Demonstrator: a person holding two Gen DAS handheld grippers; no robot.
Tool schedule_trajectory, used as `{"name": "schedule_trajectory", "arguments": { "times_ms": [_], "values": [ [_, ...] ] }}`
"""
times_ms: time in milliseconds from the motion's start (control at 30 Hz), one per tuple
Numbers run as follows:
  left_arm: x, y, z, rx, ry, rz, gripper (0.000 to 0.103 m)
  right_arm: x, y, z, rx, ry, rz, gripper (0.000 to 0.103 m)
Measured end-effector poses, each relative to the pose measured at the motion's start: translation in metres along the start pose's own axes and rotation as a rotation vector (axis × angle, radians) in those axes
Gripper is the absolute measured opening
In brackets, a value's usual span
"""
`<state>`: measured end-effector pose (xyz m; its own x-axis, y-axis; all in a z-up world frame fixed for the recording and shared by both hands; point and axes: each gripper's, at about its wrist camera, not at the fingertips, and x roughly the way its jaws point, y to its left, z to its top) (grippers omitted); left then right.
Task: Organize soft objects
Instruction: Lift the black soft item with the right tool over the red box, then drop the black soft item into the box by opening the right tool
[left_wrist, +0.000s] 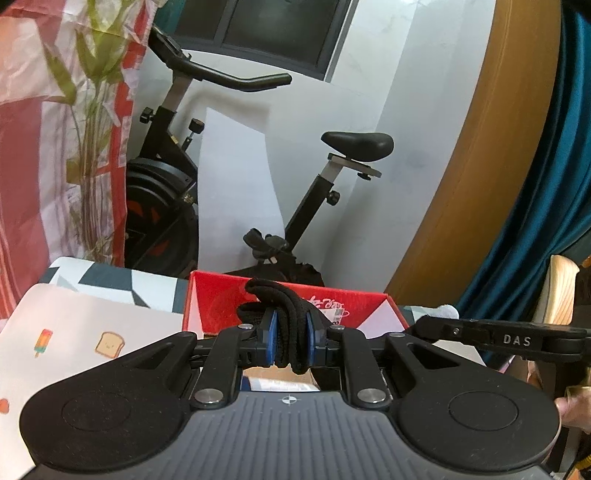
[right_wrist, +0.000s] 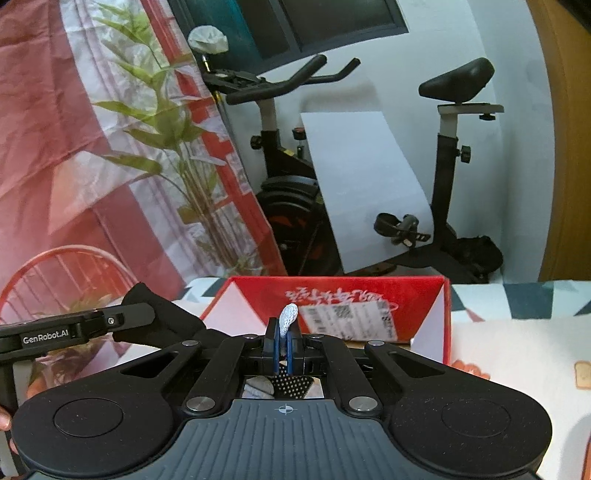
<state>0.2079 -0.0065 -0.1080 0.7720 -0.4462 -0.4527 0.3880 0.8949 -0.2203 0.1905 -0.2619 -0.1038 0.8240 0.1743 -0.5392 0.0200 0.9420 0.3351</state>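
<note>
My left gripper (left_wrist: 290, 330) is shut on a bunched black knit sock (left_wrist: 284, 314), held above the near edge of an open red cardboard box (left_wrist: 221, 299). My right gripper (right_wrist: 283, 338) is shut on a thin white-grey knit sock (right_wrist: 288, 317), held in front of the same red box (right_wrist: 369, 291). In the right wrist view the left gripper (right_wrist: 74, 328) enters from the left with the black sock (right_wrist: 162, 314) hanging from it. In the left wrist view the right gripper's arm (left_wrist: 498, 338) shows at the right with a bit of white sock (left_wrist: 447, 310).
The box stands on a table with a white snack-print mat (left_wrist: 74, 332) over a geometric cloth (left_wrist: 110, 277). Behind it stand an exercise bike (left_wrist: 177, 177), a plant (right_wrist: 177, 147), a red-white curtain (right_wrist: 44, 147) and a red wire chair (right_wrist: 55, 273).
</note>
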Motion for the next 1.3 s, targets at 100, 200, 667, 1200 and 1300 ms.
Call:
{"name": "schedule_trajectory", "arguments": {
  "times_ms": [100,200,667,1200,1300],
  "values": [
    [0.019,0.002,0.007,0.001,0.018,0.004,0.017,0.019,-0.005,0.009,-0.013,0.028,-0.024,0.003],
    [0.042,0.005,0.012,0.011,0.064,0.005,0.017,0.038,-0.010,0.013,-0.039,0.060,-0.053,0.003],
    [0.131,0.009,0.019,0.037,0.204,0.025,0.017,0.090,-0.048,0.004,0.022,0.139,-0.129,0.003],
    [0.160,0.019,0.017,0.130,0.254,0.115,0.055,0.105,-0.046,-0.009,0.013,0.190,-0.109,0.006],
    [0.160,0.014,0.020,0.152,0.247,0.122,0.056,0.100,-0.046,-0.010,0.014,0.184,-0.118,0.007]
  ]
}}
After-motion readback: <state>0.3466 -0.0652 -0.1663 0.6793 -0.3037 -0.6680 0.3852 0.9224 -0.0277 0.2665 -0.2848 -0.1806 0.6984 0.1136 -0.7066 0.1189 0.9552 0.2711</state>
